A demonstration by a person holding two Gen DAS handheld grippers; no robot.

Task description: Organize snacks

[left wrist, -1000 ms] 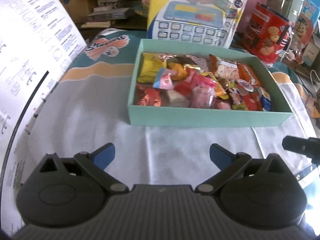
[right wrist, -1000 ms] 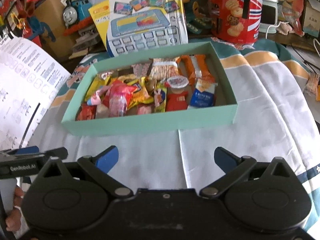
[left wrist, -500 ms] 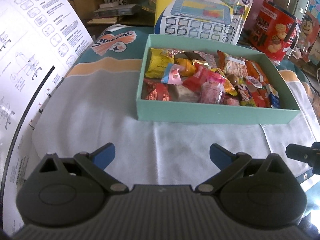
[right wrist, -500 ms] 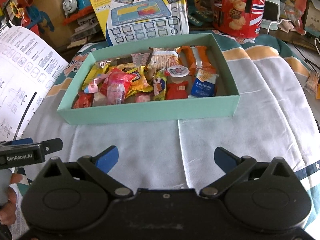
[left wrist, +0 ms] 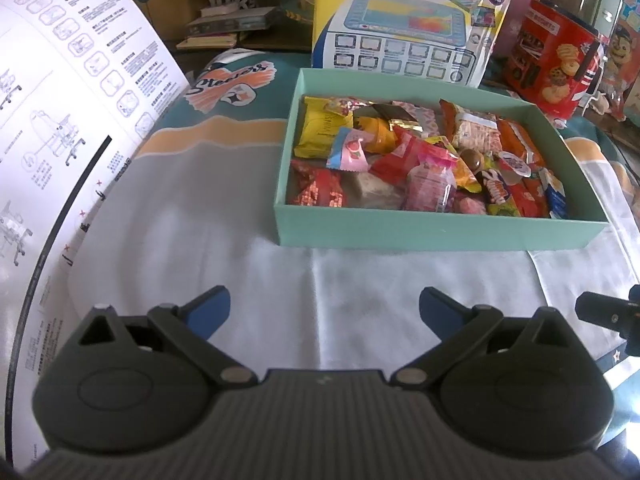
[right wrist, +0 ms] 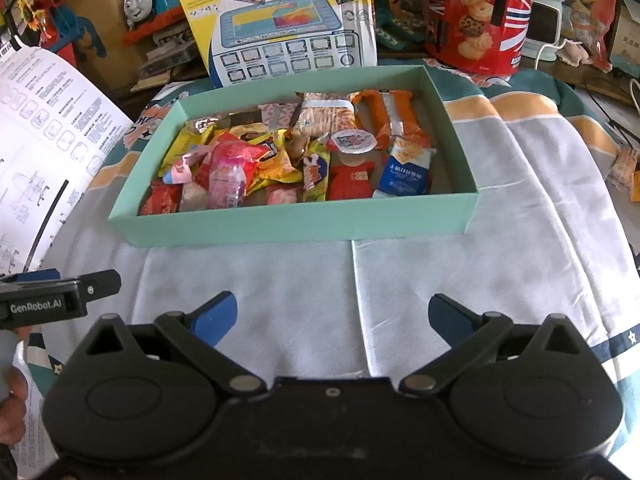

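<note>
A shallow mint-green box rests on the cloth-covered table, filled with several wrapped snacks: a yellow packet, a pink pouch, orange bars, a blue-and-white packet. My left gripper hovers open over bare cloth in front of the box, nothing between its blue-tipped fingers. My right gripper is likewise open and empty, just short of the box's front wall. Each gripper's side shows at the edge of the other's view.
A large white instruction sheet stands along the left. Behind the box lean a toy keyboard package and a red biscuit tin. A loose wrapped snack lies at the far right on the cloth.
Both grippers have drifted slightly relative to the box, which now sits a little further right in the left view and closer in the right view. Both stay open and empty.
</note>
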